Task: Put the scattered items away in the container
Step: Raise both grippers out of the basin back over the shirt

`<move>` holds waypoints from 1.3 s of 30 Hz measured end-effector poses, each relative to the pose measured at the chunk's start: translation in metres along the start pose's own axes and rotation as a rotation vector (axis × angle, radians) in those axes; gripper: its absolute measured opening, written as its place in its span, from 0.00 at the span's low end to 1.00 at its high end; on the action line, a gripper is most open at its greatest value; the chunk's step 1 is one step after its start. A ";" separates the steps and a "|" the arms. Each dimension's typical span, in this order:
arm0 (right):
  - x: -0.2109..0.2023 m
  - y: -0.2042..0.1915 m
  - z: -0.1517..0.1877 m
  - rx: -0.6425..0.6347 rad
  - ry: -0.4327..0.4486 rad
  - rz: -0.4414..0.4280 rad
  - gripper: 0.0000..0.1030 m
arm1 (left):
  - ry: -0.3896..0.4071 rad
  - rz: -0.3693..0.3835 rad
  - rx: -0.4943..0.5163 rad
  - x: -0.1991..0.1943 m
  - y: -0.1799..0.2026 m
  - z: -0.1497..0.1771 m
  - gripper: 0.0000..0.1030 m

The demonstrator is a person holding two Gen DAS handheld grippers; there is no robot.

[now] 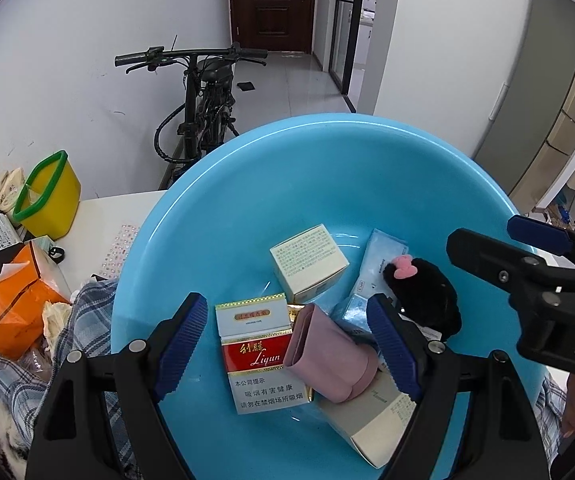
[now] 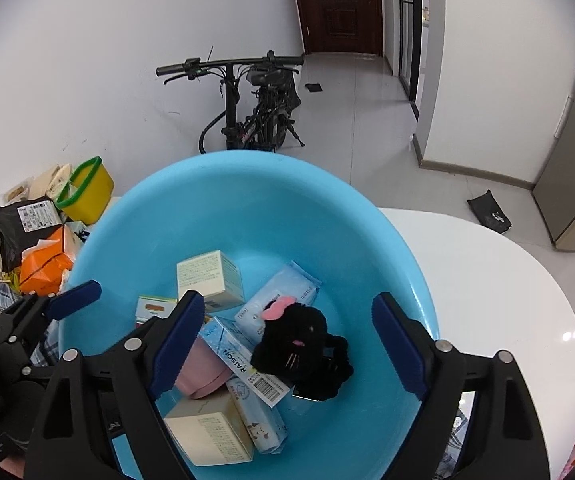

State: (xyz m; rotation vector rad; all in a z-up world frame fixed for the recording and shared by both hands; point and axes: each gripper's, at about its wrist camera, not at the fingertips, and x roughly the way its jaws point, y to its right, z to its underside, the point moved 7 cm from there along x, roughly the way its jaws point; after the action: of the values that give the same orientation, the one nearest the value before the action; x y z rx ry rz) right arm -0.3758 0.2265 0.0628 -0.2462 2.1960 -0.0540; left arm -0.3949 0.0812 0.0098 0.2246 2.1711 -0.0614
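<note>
The blue basin (image 2: 247, 216) sits on the white surface (image 2: 487, 280) and holds a black plush scrunchie with a pink bow (image 2: 303, 340), a cigarette pack (image 1: 261, 356), a pink case (image 1: 327, 356), two tissue packs and cream cartons. The right claw (image 2: 283, 344) hangs released above the scrunchie, nothing gripped. The left claw (image 1: 287, 348) is likewise released, over the cigarette pack.

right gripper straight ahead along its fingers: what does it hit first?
Most likely the black plush toy lying in the blue basin, right between the open right gripper fingers. Depth is unclear; the RAISON box beside it could come first.
</note>
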 end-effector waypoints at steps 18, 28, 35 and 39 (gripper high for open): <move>-0.090 -0.022 -0.016 -0.082 0.566 -0.033 1.00 | 0.493 0.004 0.000 -0.078 -0.010 -0.023 0.99; -0.100 -0.026 -0.007 -0.093 0.591 -0.020 1.00 | 0.559 0.045 -0.055 -0.095 -0.023 -0.014 1.00; -0.111 -0.027 0.002 -0.121 0.593 -0.009 1.00 | 0.584 0.048 -0.028 -0.109 -0.021 0.000 1.00; -0.125 -0.025 0.021 -0.104 0.591 -0.025 1.00 | 0.589 0.040 0.009 -0.125 -0.018 0.022 1.00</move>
State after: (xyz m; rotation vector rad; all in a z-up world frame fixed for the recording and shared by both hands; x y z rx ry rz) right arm -0.2825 0.2279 0.1525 -0.3497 2.7877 -0.0281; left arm -0.3107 0.0433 0.0982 0.3207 2.7506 0.0217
